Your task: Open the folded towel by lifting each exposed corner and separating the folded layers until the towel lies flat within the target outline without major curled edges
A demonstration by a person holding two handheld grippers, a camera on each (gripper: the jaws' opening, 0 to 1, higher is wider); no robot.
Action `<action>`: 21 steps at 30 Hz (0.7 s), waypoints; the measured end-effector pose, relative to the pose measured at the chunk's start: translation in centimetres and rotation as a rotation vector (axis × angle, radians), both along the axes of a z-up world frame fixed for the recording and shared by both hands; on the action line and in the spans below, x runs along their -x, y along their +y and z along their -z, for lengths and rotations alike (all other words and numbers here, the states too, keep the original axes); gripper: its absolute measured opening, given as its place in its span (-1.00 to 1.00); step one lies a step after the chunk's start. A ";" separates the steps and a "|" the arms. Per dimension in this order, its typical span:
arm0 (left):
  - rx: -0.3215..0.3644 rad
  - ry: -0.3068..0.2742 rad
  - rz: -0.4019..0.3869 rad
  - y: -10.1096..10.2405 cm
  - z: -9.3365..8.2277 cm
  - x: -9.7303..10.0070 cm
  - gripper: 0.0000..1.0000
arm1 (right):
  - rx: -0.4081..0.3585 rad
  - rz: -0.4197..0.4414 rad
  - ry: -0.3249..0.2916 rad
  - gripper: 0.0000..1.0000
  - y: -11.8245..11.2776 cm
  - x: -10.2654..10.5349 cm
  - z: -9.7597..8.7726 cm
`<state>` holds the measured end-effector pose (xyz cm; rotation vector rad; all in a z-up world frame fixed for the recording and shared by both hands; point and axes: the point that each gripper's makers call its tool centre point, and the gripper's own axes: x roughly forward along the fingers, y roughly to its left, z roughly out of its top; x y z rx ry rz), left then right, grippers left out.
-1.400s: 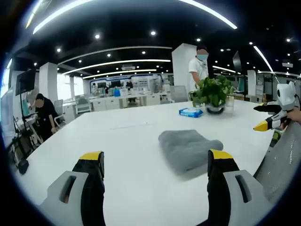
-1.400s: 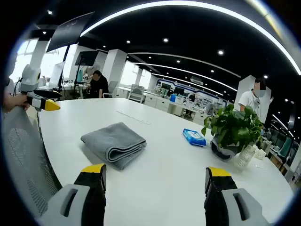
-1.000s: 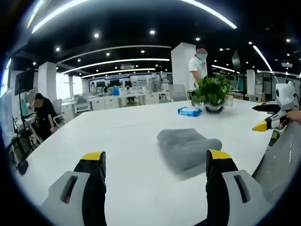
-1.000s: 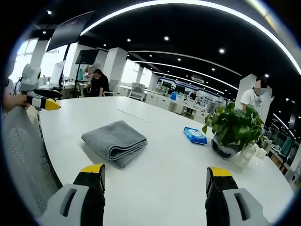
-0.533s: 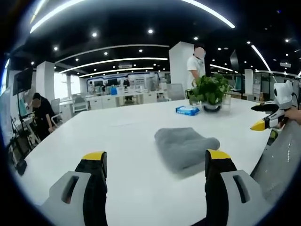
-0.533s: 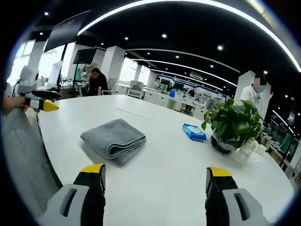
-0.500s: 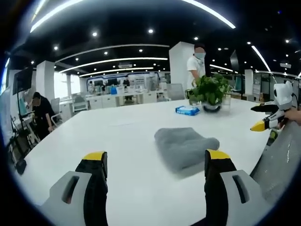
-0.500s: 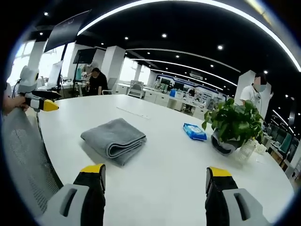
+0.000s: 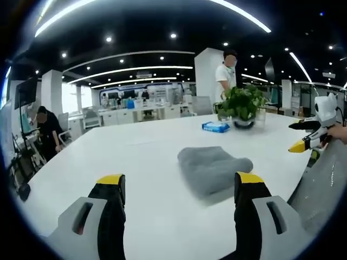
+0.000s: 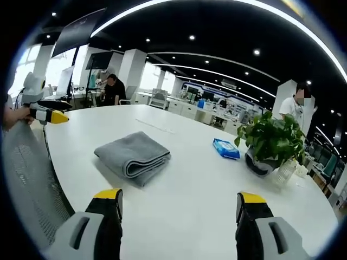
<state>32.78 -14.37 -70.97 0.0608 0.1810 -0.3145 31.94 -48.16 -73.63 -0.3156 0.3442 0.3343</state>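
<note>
open-plan office, white desk [image 10: 206, 179] | grey towel [image 10: 133, 157] folded, flat on desk near its near edge | left gripper [image 9: 179, 187] spread, empty, towel ahead toward its right jaw | right gripper [image 10: 176, 203] spread, empty, towel ahead-left, rolled fold facing it | neither touching

Open-plan office: desk rows [image 9: 142, 112]

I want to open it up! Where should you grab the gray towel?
Probably the top layer's loose corner of the gray towel, at the end away from the rolled fold that faces the right hand-held gripper. The fold has no free edge to pinch, so come from the far, open side.
</note>
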 end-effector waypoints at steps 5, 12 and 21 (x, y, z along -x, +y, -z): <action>-0.002 0.006 0.004 -0.1 0.1 0.0 0.65 | -0.006 0.001 0.002 0.72 0.1 0.0 0.0; -0.009 0.007 0.007 -0.1 0.2 0.0 0.63 | -0.013 0.000 0.008 0.70 0.1 0.1 0.1; -0.014 0.015 0.014 -0.1 0.4 0.1 0.62 | -0.011 -0.008 0.017 0.69 0.3 0.2 0.3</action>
